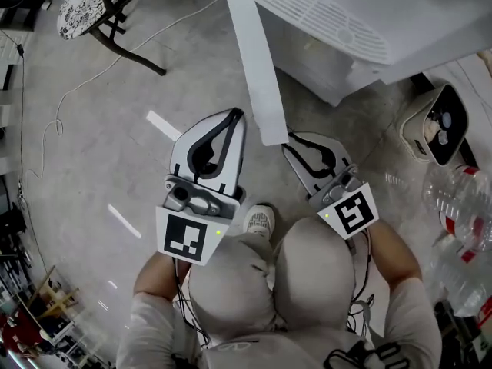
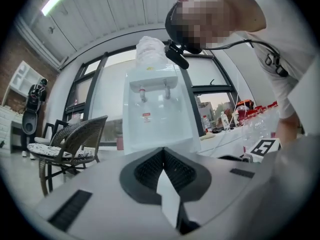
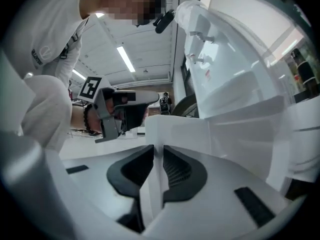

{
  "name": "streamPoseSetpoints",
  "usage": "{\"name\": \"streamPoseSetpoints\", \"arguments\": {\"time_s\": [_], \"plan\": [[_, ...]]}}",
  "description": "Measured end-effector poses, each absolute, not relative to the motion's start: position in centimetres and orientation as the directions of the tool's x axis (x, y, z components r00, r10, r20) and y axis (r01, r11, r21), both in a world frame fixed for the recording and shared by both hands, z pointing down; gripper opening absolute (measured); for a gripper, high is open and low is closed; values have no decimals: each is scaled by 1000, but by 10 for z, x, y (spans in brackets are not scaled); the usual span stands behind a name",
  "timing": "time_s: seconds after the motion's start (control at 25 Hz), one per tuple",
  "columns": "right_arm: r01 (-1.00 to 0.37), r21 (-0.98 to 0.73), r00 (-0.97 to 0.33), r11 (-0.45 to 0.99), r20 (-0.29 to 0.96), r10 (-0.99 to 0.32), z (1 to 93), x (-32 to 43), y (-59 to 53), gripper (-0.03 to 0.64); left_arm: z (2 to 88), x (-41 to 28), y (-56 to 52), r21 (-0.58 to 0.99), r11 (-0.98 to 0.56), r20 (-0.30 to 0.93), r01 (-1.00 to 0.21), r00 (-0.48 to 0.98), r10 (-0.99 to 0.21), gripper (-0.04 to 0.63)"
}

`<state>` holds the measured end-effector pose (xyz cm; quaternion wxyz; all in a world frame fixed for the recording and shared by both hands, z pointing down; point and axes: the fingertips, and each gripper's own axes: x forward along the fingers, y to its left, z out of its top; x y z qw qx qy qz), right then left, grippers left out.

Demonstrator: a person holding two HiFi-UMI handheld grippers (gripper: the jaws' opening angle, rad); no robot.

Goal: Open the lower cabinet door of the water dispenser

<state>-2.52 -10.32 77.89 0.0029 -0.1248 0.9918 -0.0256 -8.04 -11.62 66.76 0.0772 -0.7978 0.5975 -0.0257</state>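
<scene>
The white water dispenser (image 1: 346, 21) stands at the top right of the head view, and its lower cabinet door (image 1: 257, 68) is swung out toward me as a long white panel. My right gripper (image 1: 290, 137) is at the door's free edge; in the right gripper view that gripper (image 3: 157, 151) has the door's edge (image 3: 180, 129) between its dark pads, which press on it. My left gripper (image 1: 237, 114) hangs left of the door, apart from it. Its jaws (image 2: 163, 151) meet with nothing between them, and it faces the dispenser (image 2: 155, 109).
A wicker chair (image 1: 92, 6) stands at the back left, with a white cable (image 1: 77, 91) trailing over the floor. Several clear plastic bottles (image 1: 461, 206) and a small beige appliance (image 1: 438, 125) crowd the right side. My knees and a shoe (image 1: 260, 220) are just below the grippers.
</scene>
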Motion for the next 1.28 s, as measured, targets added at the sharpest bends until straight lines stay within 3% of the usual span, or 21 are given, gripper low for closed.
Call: {"name": "streamPoseSetpoints", "arguments": {"time_s": [0.52,1.28], "plan": [[15,-29,-1000,999,12,15,785,-159,-62,72,663,-171,-70,-213,-83,-27,-974,91,-995,2],[-9,-41,-999,999,-31,-10,778,-269,-77,54,700,-250,-27,-152,99,-25,-983,-96,-995,2]]}}
